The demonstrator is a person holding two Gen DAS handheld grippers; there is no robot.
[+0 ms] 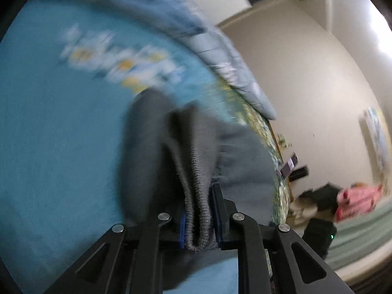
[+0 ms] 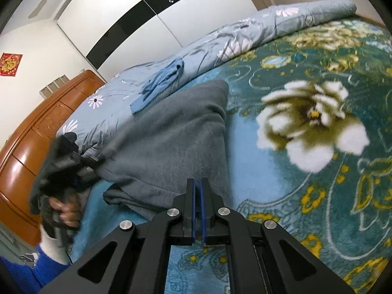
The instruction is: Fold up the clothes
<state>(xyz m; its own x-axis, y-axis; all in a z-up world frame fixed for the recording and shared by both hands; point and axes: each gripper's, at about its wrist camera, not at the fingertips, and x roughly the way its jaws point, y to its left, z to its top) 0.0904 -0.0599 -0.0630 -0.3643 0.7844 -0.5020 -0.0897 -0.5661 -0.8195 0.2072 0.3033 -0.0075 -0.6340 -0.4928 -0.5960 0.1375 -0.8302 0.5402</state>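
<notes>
Here, through the left wrist camera: left claw (image 1: 199, 216) clamped on a folded ribbed edge of the dark grey knitted garment (image 1: 196, 147), blue pads (image 1: 181, 230) pressed against the fabric on both sides. Garment draped forward from the claw over the teal floral fleece blanket (image 1: 56, 127) on the bed. Beyond it, blurred, a rolled pale blue flowered quilt (image 1: 220, 56) along the far edge of the blanket. Picture smeared with motion, so finer detail lost.

Then, through the right wrist camera: right claw (image 2: 197, 196) closed, pads together, nothing seen between them, held just above the near edge of the same dark grey knitted garment (image 2: 176, 132). Garment spread flat on the teal floral fleece blanket (image 2: 306, 122), its far corner near the pale blue flowered quilt (image 2: 220, 36). On the quilt, a crumpled light blue cloth (image 2: 161, 80). At far left, the left claw (image 2: 94, 160) biting the garment's side, gripped by a hand (image 2: 66, 210) with a white cuff and blue sleeve (image 2: 36, 267). Behind, an orange-brown wooden headboard (image 2: 36, 132).
</notes>
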